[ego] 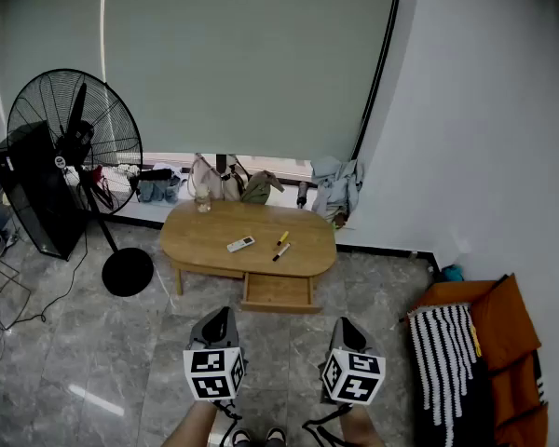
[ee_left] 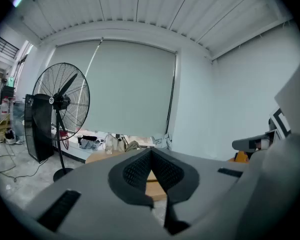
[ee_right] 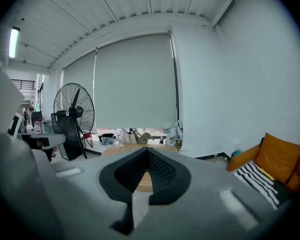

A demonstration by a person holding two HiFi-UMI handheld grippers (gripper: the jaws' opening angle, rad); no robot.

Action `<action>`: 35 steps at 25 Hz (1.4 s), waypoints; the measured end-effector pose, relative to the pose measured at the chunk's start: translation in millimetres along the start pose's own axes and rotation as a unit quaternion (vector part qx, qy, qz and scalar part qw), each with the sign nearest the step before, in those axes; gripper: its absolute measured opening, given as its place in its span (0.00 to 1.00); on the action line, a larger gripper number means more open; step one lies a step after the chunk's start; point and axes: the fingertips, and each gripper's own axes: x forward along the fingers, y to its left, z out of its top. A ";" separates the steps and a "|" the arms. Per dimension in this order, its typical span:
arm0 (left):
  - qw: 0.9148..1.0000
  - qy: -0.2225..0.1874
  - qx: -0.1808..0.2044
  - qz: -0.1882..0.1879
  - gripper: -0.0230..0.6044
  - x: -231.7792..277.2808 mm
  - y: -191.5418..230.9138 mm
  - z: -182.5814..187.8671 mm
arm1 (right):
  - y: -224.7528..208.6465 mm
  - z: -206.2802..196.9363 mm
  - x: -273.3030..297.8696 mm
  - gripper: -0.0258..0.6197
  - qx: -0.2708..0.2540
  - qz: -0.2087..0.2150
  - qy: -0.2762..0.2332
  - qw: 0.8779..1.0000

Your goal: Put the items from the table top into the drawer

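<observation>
An oval wooden table (ego: 205, 236) stands by the window, some way ahead of me. On its top lie a white remote (ego: 240, 244), a yellow marker (ego: 283, 238) and a black marker (ego: 280, 251); a glass jar (ego: 202, 200) stands at its back left. Under the front edge the drawer (ego: 279, 292) is pulled out, and nothing shows inside it. My left gripper (ego: 223, 314) and right gripper (ego: 345, 325) hover low over the floor, well short of the table. Both are shut and hold nothing. The table (ee_left: 97, 157) peeks over the left gripper's shut tip (ee_left: 151, 151), and the right gripper (ee_right: 147, 150) points at it too.
A tall standing fan (ego: 74, 133) and a black box (ego: 37, 194) stand left of the table. Bags (ego: 228, 180) and clothes (ego: 340, 184) crowd the window sill behind it. An orange cushion with a striped cloth (ego: 484, 352) lies at the right. Cables trail on the floor at the left.
</observation>
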 end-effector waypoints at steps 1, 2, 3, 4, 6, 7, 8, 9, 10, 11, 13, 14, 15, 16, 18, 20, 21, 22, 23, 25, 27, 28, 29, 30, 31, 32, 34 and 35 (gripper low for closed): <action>1.000 -0.001 0.000 0.000 0.03 0.1 2.7 0.9 | 2.4 0.2 1.2 0.05 -0.002 0.000 0.000 1.000; 1.000 -0.002 0.000 0.000 0.03 0.2 5.5 1.6 | 4.9 0.2 2.4 0.05 -0.003 0.000 0.001 1.000; 1.000 -0.002 0.000 0.001 0.03 0.4 8.3 1.9 | 7.3 -0.1 3.8 0.05 -0.004 0.000 0.001 1.000; 1.000 -0.002 0.001 0.001 0.03 0.5 11.0 1.7 | 9.6 -0.8 5.1 0.05 -0.003 0.002 0.002 1.000; 1.000 -0.001 0.002 0.001 0.03 -0.3 15.3 -0.6 | 13.4 -3.1 6.3 0.05 0.006 0.006 -0.002 1.000; 1.000 0.000 0.003 0.001 0.03 -1.6 17.3 -1.8 | 15.1 -4.0 5.7 0.05 0.014 0.008 -0.005 1.000; 1.000 0.000 0.004 0.001 0.03 -3.3 19.4 -2.6 | 16.7 -4.7 4.5 0.05 0.021 0.008 -0.008 1.000; 1.000 0.001 0.005 0.000 0.03 -5.1 21.8 -3.1 | 18.5 -5.4 3.2 0.05 0.025 0.006 -0.010 1.000; 1.000 0.001 0.006 -0.001 0.03 -6.7 24.3 -3.4 | 20.1 -6.3 1.9 0.05 0.027 0.003 -0.011 1.000; 1.000 0.001 0.007 -0.002 0.03 -7.7 26.7 -3.5 | 21.3 -7.2 1.1 0.05 0.027 0.000 -0.010 1.000; 1.000 -0.001 0.009 -0.004 0.03 -8.2 31.1 -3.0 | 22.1 -8.5 -0.1 0.05 0.028 -0.007 -0.010 1.000; 1.000 -0.001 0.009 -0.004 0.03 -8.1 33.2 -3.2 | 21.8 -9.8 -0.9 0.05 0.030 -0.011 -0.009 0.999; 1.000 0.001 0.009 -0.004 0.03 -8.1 35.3 -4.5 | 21.2 -12.2 -1.7 0.05 0.032 -0.013 -0.007 0.999; 1.000 0.004 0.009 -0.004 0.03 -7.8 37.2 -6.6 | 20.4 -15.2 -2.3 0.05 0.034 -0.016 -0.004 0.999; 1.000 0.010 0.010 -0.004 0.03 -5.8 40.0 -10.8 | 17.6 -20.6 -1.7 0.05 0.038 -0.019 0.003 0.999; 1.000 0.013 0.011 -0.006 0.03 -1.9 41.7 -12.0 | 14.2 -21.5 1.1 0.05 0.041 -0.025 0.006 0.999; 1.000 0.014 0.012 -0.007 0.03 0.7 42.7 -11.4 | 12.9 -20.0 2.9 0.05 0.042 -0.028 0.004 0.999; 1.000 0.014 0.012 -0.008 0.03 3.7 43.8 -10.4 | 11.8 -17.7 4.9 0.05 0.043 -0.032 0.001 0.999; 1.000 0.014 0.011 -0.008 0.03 7.1 44.8 -9.5 | 10.7 -15.4 7.2 0.05 0.043 -0.035 -0.002 0.998; 1.000 0.014 0.011 -0.008 0.03 15.1 45.7 -8.5 | 8.2 -11.9 13.8 0.05 0.042 -0.038 -0.006 0.998; 1.000 0.012 0.013 -0.008 0.03 25.4 44.8 -7.1 | 3.9 -8.3 24.7 0.05 0.040 -0.038 -0.008 0.998; 1.000 0.010 0.014 -0.007 0.03 31.2 44.0 -5.7 | 1.5 -5.9 31.5 0.05 0.040 -0.038 -0.009 0.998; 1.000 0.010 0.016 -0.007 0.03 37.1 43.4 -4.0 | -0.6 -2.9 38.6 0.05 0.040 -0.037 -0.009 0.998; 1.000 0.009 0.017 -0.006 0.03 43.4 43.0 -2.0 | -2.5 0.6 46.1 0.05 0.041 -0.035 -0.010 0.998; 1.000 0.009 0.019 -0.006 0.03 50.3 42.6 0.5 | -4.0 5.0 54.1 0.05 0.042 -0.032 -0.011 0.999; 1.000 0.009 0.020 -0.005 0.03 58.1 42.3 4.0 | -5.2 10.3 62.8 0.05 0.043 -0.029 -0.013 0.999; 1.000 0.005 0.024 -0.004 0.03 74.5 42.0 13.5 | -7.3 22.7 80.9 0.05 0.043 -0.023 -0.017 0.999; 1.000 0.003 0.026 -0.002 0.03 82.5 42.1 18.7 | -8.5 28.8 89.9 0.05 0.042 -0.021 -0.019 0.999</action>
